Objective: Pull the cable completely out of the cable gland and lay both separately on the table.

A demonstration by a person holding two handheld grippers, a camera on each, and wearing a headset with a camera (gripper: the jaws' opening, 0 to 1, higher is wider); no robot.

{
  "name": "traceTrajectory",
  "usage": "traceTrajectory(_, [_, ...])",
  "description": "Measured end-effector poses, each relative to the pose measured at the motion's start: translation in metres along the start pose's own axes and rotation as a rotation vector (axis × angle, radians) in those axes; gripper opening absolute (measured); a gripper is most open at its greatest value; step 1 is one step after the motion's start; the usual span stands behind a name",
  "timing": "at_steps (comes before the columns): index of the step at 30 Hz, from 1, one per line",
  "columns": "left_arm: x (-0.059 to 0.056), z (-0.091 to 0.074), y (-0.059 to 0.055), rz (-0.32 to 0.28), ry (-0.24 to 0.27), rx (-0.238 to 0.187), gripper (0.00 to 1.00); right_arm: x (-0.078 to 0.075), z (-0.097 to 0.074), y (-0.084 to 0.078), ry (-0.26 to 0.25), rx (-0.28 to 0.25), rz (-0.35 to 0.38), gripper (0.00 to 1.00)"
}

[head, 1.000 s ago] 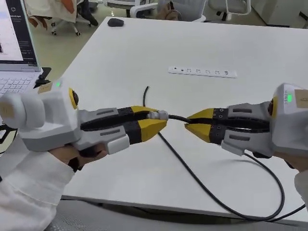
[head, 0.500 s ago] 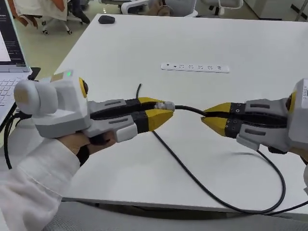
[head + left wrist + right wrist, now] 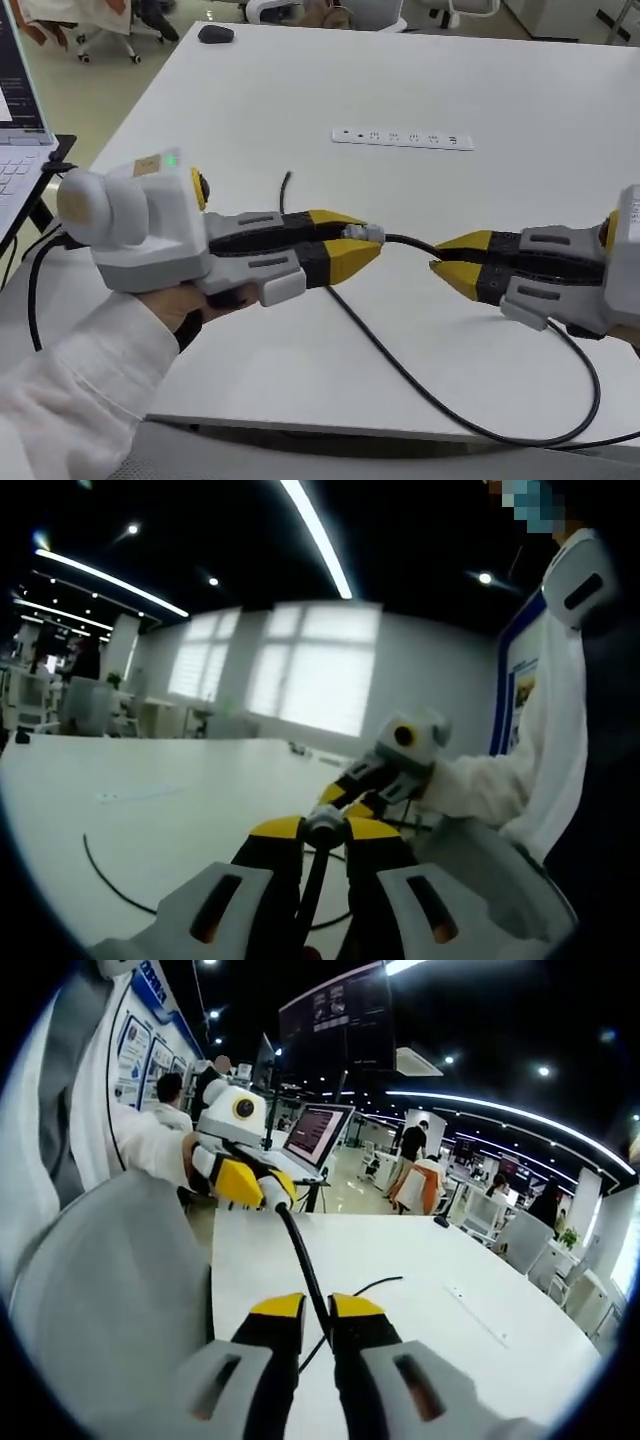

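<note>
White worktop, open office beyond. Laptop far left, power strip mid-surface. Left gripper clamped on cable gland, held above worktop, gland mouth facing right. Cable runs level left-to-right into right gripper, jaws closed on it. Slack loops across worktop's near side.

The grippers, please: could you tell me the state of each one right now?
Left gripper: shut on the cable gland.
Right gripper: shut on the cable.
</note>
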State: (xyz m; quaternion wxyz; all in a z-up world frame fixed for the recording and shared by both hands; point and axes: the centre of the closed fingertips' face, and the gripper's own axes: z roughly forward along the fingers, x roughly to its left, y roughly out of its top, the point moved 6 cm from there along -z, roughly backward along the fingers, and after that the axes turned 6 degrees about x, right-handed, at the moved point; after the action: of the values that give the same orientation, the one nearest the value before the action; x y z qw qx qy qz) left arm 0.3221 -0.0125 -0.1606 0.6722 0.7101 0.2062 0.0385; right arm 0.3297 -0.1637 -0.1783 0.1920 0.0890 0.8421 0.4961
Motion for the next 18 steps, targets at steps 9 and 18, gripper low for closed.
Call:
traceTrajectory(9, [-0.001,0.001,0.001,0.01,-0.008,0.0,0.17,0.012,0.01,0.028,0.08,-0.024,-0.114,0.2])
traceTrajectory(18, [-0.004,0.003,-0.003,0.014,-0.028,0.021,0.17,0.02,0.017,0.032,0.092,-0.018,-0.163,0.17])
